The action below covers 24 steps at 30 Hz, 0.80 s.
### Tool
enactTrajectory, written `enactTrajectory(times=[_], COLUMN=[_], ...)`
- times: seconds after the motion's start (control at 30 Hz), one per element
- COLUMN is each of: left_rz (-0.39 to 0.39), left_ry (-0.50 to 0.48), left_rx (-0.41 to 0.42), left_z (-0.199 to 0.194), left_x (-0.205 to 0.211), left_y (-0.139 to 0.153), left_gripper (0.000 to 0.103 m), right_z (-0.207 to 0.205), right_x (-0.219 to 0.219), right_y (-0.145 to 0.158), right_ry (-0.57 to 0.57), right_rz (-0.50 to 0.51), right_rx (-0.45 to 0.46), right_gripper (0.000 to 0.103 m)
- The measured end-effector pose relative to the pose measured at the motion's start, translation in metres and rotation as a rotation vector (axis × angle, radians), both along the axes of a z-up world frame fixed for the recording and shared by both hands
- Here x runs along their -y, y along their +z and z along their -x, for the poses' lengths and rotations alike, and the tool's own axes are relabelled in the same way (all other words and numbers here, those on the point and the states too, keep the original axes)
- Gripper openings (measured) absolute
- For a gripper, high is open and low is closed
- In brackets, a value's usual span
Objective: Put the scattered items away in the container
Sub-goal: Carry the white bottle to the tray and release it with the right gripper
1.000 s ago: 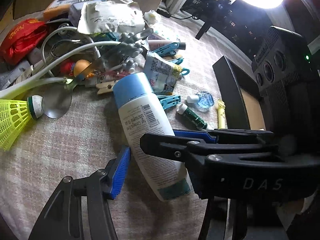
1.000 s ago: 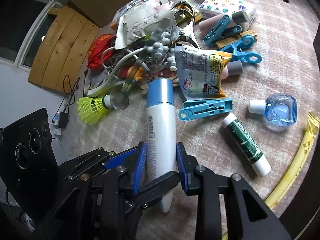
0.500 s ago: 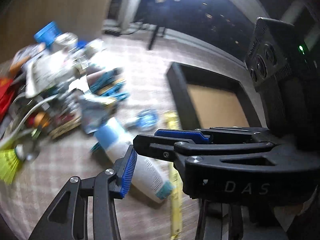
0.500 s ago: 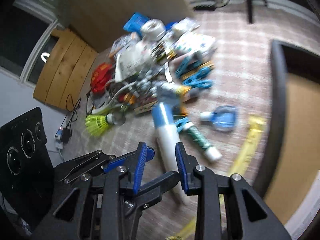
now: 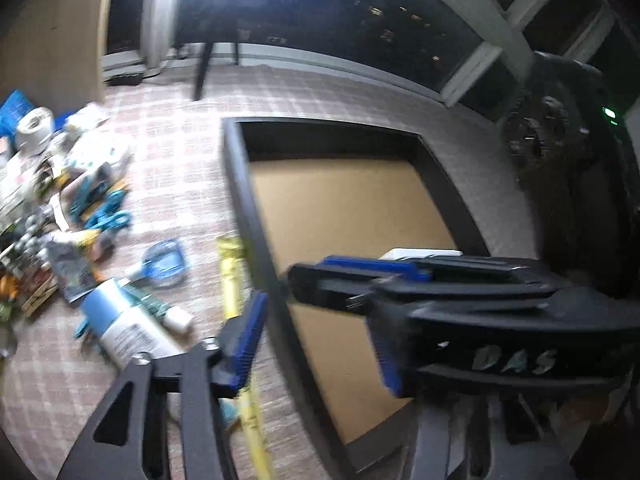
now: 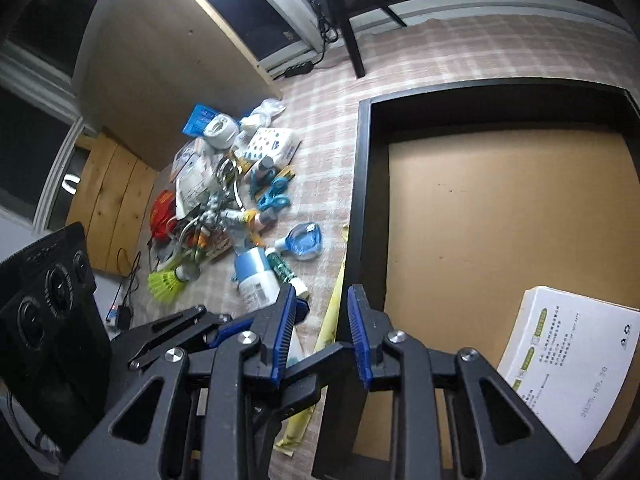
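The container (image 5: 240, 184) (image 6: 362, 184) is a black-walled box with a brown floor, and a white box (image 6: 568, 372) lies in its near corner. The white bottle with a blue cap (image 5: 128, 328) (image 6: 256, 280) lies on the checked rug left of it. My left gripper (image 5: 316, 352) hangs over the box's left wall, its jaws opening with nothing between them. My right gripper (image 6: 322, 332) hovers over the same wall, jaws closing on nothing. Its black fingers (image 5: 360, 280) cross the left wrist view.
A yellow strip (image 6: 332, 312) lies along the box's left wall. A clear blue bottle (image 6: 304, 242), a green tube (image 6: 284, 270), a yellow shuttlecock (image 6: 164, 280) and a pile of clips and packets (image 6: 216, 184) lie further left. Dark furniture legs (image 6: 352, 52) stand behind.
Both grippers have risen and swung right, away from the white bottle and over the box's edge. The bottle stays on the rug. The left jaws narrowed, then widened.
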<state>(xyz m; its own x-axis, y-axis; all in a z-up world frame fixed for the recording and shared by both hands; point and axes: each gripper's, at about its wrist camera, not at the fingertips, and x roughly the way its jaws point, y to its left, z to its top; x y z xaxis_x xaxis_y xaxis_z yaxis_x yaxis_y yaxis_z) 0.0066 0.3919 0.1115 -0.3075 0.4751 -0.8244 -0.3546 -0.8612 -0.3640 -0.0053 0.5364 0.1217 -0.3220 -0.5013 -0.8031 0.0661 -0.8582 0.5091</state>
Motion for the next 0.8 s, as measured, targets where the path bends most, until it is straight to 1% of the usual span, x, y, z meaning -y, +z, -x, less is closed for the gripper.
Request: enactTrajectory(times=[0.03, 0.1, 0.17, 0.23, 0.33, 0.4, 0.43, 0.47, 0.6, 0.8], left_rz=[0.013, 0.030, 0.041, 0.050, 0.037, 0.029, 0.025, 0.021, 0.019, 0.001], left_ry=[0.025, 0.088, 0.134, 0.175, 0.222, 0.239, 0.246, 0.251, 0.255, 0.247], left_rx=[0.005, 0.027, 0.040, 0.064, 0.104, 0.119, 0.125, 0.129, 0.136, 0.151], left_z=[-0.001, -0.002, -0.005, -0.007, -0.011, -0.012, -0.013, -0.013, -0.012, -0.011], left_x=[0.009, 0.031, 0.055, 0.076, 0.098, 0.104, 0.106, 0.106, 0.101, 0.093], left_y=[-0.002, -0.010, -0.018, -0.028, -0.041, -0.048, -0.051, -0.054, -0.062, -0.074], left_gripper=[0.053, 0.053, 0.053, 0.053, 0.055, 0.058, 0.058, 0.058, 0.058, 0.058], right_z=[-0.001, -0.001, 0.000, 0.003, 0.011, 0.014, 0.015, 0.016, 0.019, 0.026], right_x=[0.002, 0.013, 0.027, 0.038, 0.059, 0.072, 0.079, 0.086, 0.104, 0.118], right_y=[0.002, 0.004, 0.001, -0.005, -0.016, -0.023, -0.026, -0.030, -0.044, -0.066], right_ry=[0.009, 0.043, 0.083, 0.121, 0.172, 0.206, 0.225, 0.243, 0.283, 0.298], right_rz=[-0.015, -0.086, -0.126, -0.120, -0.122, -0.121, -0.121, -0.126, -0.137, -0.133], right_rx=[-0.013, -0.048, -0.057, -0.045, -0.021, -0.004, 0.005, 0.012, 0.051, 0.117], right_gripper=[0.028, 0.028, 0.028, 0.028, 0.029, 0.033, 0.038, 0.040, 0.041, 0.041])
